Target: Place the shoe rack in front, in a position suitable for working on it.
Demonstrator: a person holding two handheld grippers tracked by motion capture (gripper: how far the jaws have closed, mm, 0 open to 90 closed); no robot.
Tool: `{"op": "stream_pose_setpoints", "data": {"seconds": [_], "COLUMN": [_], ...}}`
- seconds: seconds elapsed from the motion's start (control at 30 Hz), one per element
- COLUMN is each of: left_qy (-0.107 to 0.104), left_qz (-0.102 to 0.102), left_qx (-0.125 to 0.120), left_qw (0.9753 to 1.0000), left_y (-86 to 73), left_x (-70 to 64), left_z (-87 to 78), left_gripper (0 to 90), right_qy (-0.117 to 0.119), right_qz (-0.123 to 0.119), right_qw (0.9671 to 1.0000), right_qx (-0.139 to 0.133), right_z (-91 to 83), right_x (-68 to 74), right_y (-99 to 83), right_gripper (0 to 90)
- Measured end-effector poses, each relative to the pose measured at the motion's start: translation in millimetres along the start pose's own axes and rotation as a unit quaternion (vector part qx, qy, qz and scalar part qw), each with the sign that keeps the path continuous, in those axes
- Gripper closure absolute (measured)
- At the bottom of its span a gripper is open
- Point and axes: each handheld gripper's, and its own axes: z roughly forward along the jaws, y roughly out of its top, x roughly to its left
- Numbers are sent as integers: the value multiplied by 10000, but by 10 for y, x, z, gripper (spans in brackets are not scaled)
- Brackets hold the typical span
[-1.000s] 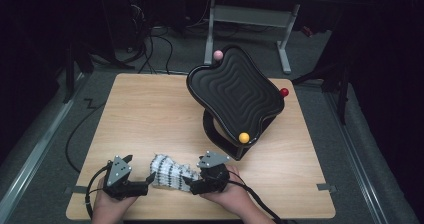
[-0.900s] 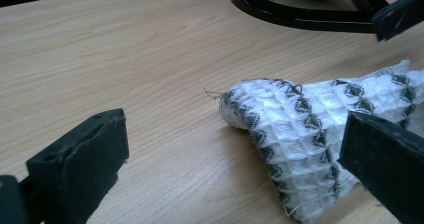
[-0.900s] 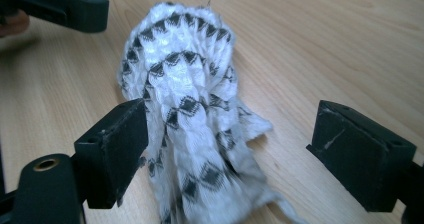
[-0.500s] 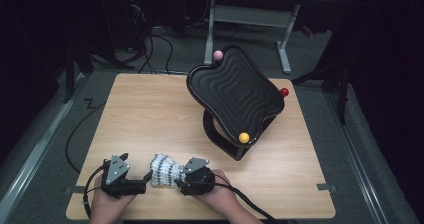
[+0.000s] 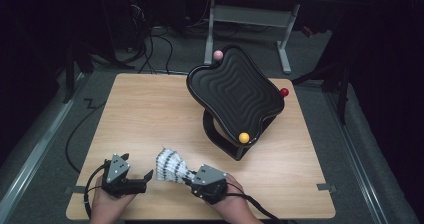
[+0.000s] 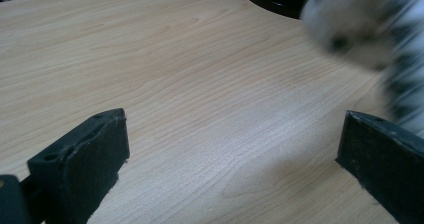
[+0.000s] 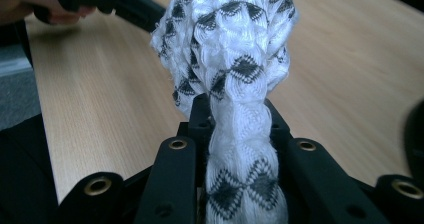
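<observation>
Broadly, the wooden table (image 5: 150,114) carries a tilted black wavy tray (image 5: 235,94) on a stand at its far right, well away from the work. Nearer the person, a white knitted cloth with black diamonds (image 5: 170,166) lies bunched between the two grippers, well short of the tray's stand. Its long axis runs from the right gripper (image 5: 192,180) toward the left gripper (image 5: 147,176). The right gripper's jaws are clamped on one twisted end of the cloth (image 7: 240,134). The left gripper (image 6: 230,149) stands wide apart, grasping nothing, with the cloth's free end just beside its right jaw. It is the nearer one to take that loose end.
</observation>
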Motion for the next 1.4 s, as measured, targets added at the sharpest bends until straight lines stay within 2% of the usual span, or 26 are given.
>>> {"op": "stream_pose_setpoints", "data": {"seconds": [0.17, 0.3, 0.37, 0.43, 0.47, 0.53, 0.63, 0.67, 0.73, 0.83, 0.9, 0.97, 1.07, 1.13, 1.17, 1.23, 1.33, 1.4], "left_qy": [-95, -210, -268, -321, -346, -418, -476, -492, -525, -637, -704, -784, -951, -1036, -1068, -1128, -1214, -1181], "left_qz": [51, 39, 32, 80, 92, 81, 120, 142, 178, 172, 205, 249, 366, 361, 358, 338, 272, 394], "left_qx": [37, 96, 92, 103, 111, 92, 47, 27, 15, -15, -46, -71, -117, -109, -119, -168, -158, -97], "left_qw": [9999, 9997, 9996, 9994, 9993, 9991, 9988, 9987, 9985, 9978, 9973, 9966, 9947, 9939, 9936, 9929, 9921, 9922], "left_y": [7, 16, 23, 31, 34, 46, 75, 85, 99, 123, 144, 163, 172, 175, 182, 205, 289, 358], "left_x": [-54, -97, -122, -161, -173, -204, -252, -268, -294, -324, -355, -399, -477, -524, -548, -601, -693, -775], "left_z": [21, 50, 68, 93, 100, 119, 139, 146, 161, 191, 214, 243, 286, 312, 324, 356, 451, 525], "left_gripper": [28, 49, 54, 54, 54, 60, 63, 62, 66, 89, 90, 90, 89, 90, 90, 90, 89, 90], "right_qy": [-420, -821, -1049, -1309, -1501, -1661, -2113, -2205, -2299, -2481, -2507, -2542, -2491, -2626, -2703, -2817, -2791, -2747], "right_qz": [174, 570, 815, 960, 1027, 1235, 1238, 1326, 1565, 1738, 1972, 2148, 2405, 2383, 2413, 2380, 2388, 2362], "right_qw": [9989, 9949, 9911, 9867, 9833, 9783, 9690, 9656, 9597, 9518, 9462, 9407, 9358, 9336, 9313, 9295, 9299, 9316], "right_qx": [-128, -124, -70, -11, 15, 64, 322, 379, 392, 491, 551, 660, 659, 512, 383, 91, -210, -300], "right_z": [-391, -728, -894, -1055, -1149, -1259, -1373, -1407, -1477, -1557, -1580, -1553, -1544, -1601, -1638, -1712, -1773, -1767], "right_x": [-151, -325, -425, -527, -588, -683, -832, -886, -981, -1078, -1136, -1178, -1223, -1224, -1210, -1183, -1127, -1102], "right_y": [-200, -521, -691, -834, -920, -1039, -1210, -1263, -1354, -1474, -1565, -1665, -1730, -1699, -1669, -1607, -1530, -1504], "right_gripper": [749, 748, 746, 744, 743, 739, 738, 738, 738, 730, 704, 633, 499, 433, 386, 333, 289, 262]}}
